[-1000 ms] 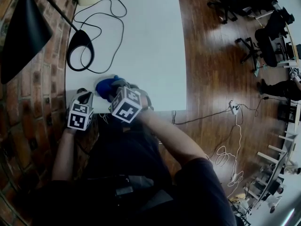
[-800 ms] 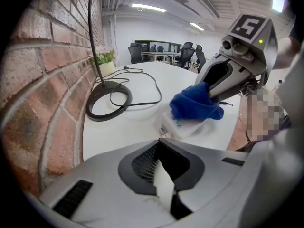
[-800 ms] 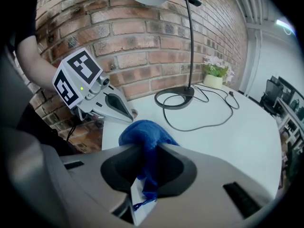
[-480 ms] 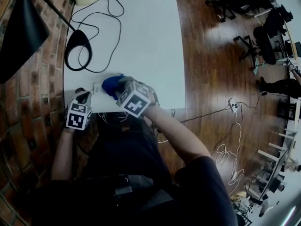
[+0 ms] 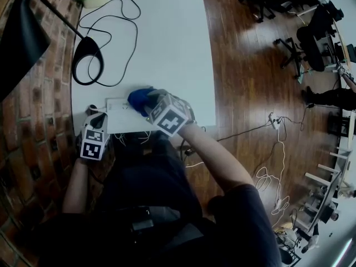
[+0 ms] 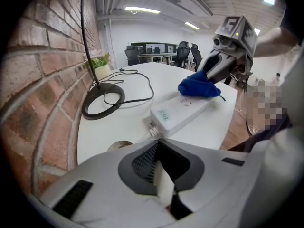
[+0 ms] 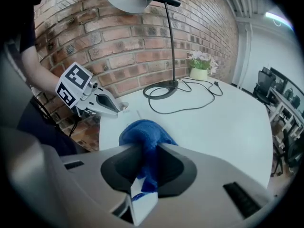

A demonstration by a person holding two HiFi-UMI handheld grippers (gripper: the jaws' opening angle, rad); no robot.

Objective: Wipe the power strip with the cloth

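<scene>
Blue fuzzy cloth (image 5: 139, 98) clamped in the right hand-held gripper (image 5: 149, 104) tops the boxy white power strip (image 5: 117, 108); left hand-held gripper (image 5: 100, 113) closed.

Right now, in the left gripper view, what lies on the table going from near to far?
Nearest, the power strip → blue cloth resting on it, gripped by the right claw → potted plant by the brick wall.

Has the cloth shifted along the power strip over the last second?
Yes. The blue cloth, gripped in the right tongs, has slid rightward along the power strip, farther from the lamp base, exposing the strip's left end.
</scene>
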